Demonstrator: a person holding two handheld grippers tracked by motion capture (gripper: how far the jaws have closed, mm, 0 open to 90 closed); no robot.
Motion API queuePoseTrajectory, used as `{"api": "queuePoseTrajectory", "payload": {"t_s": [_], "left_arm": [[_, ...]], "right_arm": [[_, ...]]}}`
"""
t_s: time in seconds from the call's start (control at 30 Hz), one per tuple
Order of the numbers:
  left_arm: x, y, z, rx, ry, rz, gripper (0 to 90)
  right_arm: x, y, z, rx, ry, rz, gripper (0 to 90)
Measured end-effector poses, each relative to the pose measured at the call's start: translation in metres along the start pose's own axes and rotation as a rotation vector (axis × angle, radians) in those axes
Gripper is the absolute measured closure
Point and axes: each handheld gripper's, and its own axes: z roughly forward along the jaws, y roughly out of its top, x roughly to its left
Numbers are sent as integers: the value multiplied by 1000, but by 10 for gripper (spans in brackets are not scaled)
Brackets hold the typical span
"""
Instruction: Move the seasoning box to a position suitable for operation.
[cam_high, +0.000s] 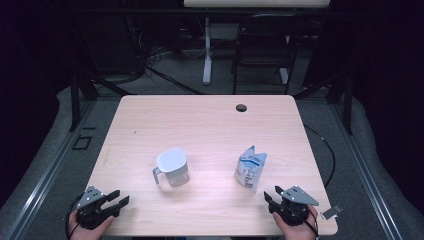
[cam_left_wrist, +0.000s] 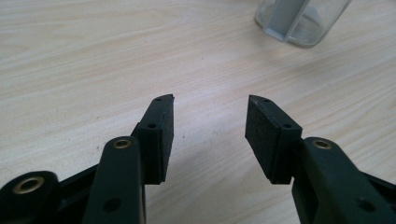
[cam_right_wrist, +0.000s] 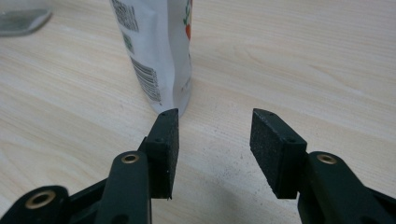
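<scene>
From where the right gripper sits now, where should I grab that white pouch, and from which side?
Take the pouch around its upper body, below the pinched top, coming in level from the near table edge. It stands upright and is flat, so the right gripper, whose jaws are open and empty, should likely close across its thin faces. The wider base is probably harder to span, and a low grip might tip it.

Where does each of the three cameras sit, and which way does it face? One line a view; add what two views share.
High view: above the person's side, facing forward and down on the table; both hands, left gripper and right gripper show at the bottom.
Left gripper view: rides the left gripper, looking along its open jaws toward the clear jug.
Right gripper view: rides the right gripper, facing the upright pouch.
Shared: the high and left gripper views both show the jug; the high and right gripper views both show the pouch.
</scene>
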Motion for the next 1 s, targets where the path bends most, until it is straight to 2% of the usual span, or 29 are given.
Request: {"api": "queuePoseTrajectory", "payload": {"t_s": [0.13, 0.2, 0.33, 0.4, 0.47, 0.5, 0.53, 0.6, 0.67, 0.9, 1.0], "left_arm": [[-3, 6, 0, -21, 8, -22, 496], [-4, 9, 1, -23, -6, -26, 494], [-7, 16, 7, -18, -35, -41, 498], [-9, 22, 13, -20, -45, -36, 501], [-11, 29, 18, -10, -62, -26, 529], [-13, 33, 21, -6, -58, -25, 538], [-15, 37, 24, 6, -72, -27, 556], [-19, 43, 32, -13, -99, -45, 558], [-23, 48, 38, -18, -108, -42, 556], [-33, 56, 50, -18, -100, -27, 503], [-35, 60, 54, -8, -75, -16, 504]], "right_arm": [[2, 3, -5, -4, 13, -14, 561], [2, 4, -7, 1, 20, -28, 590], [-3, 4, -7, 3, 36, -8, 607], [-5, 3, -6, 10, 56, 21, 619], [-7, 3, -7, 26, 50, 7, 620], [-7, 3, -7, 26, 52, 9, 620], [-7, 4, -8, 27, 56, 17, 619], [-7, 3, -9, 27, 58, 14, 616], [-5, 2, -9, 36, 55, 6, 604], [-5, -2, -10, 26, 49, 7, 611], [-7, -3, -12, 30, 57, 3, 621]]}}
